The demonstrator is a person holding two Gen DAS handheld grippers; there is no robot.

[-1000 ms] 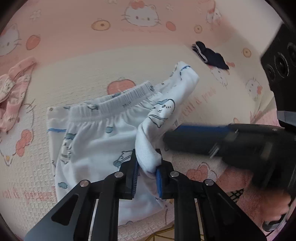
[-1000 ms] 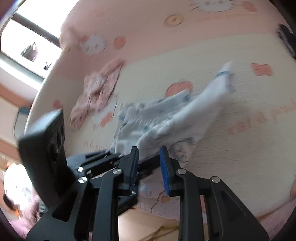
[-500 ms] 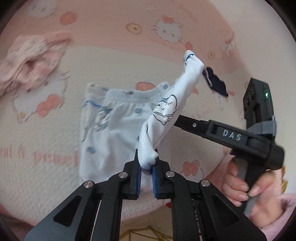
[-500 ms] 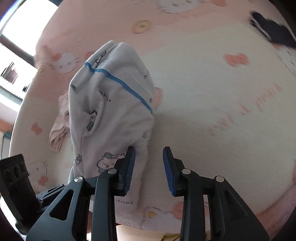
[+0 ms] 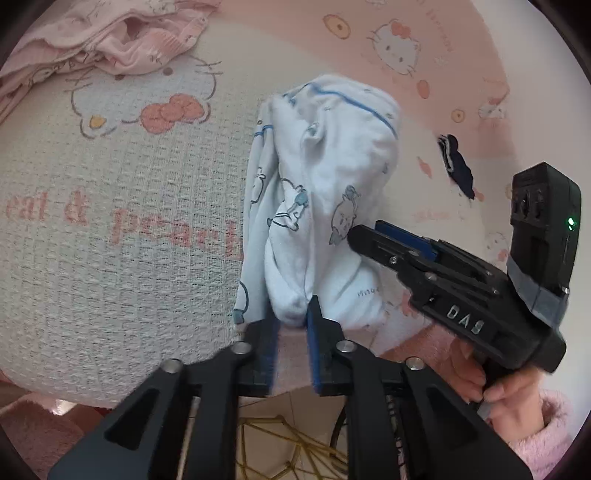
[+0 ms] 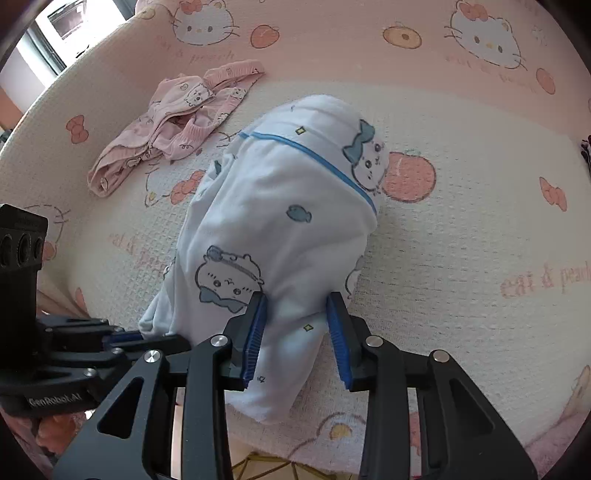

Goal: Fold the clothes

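White knit trousers [image 6: 280, 229] lie bunched on waffle-textured blanket [image 6: 461, 240]; left gripper [image 5: 291, 332] pinches their near edge, right gripper [image 6: 297, 332] fingers spread around cloth.

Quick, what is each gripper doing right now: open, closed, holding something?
Left gripper: closed on the white pants.
Right gripper: open, tongs on either side of the pants.

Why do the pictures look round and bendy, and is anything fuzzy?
Both views use fisheye lenses, so edges curve and corners go black. Left wrist view: the left gripper looks smeared by motion, the blanket writing soft. Right wrist view: sharper, white pants crisp, bright window glare top left.
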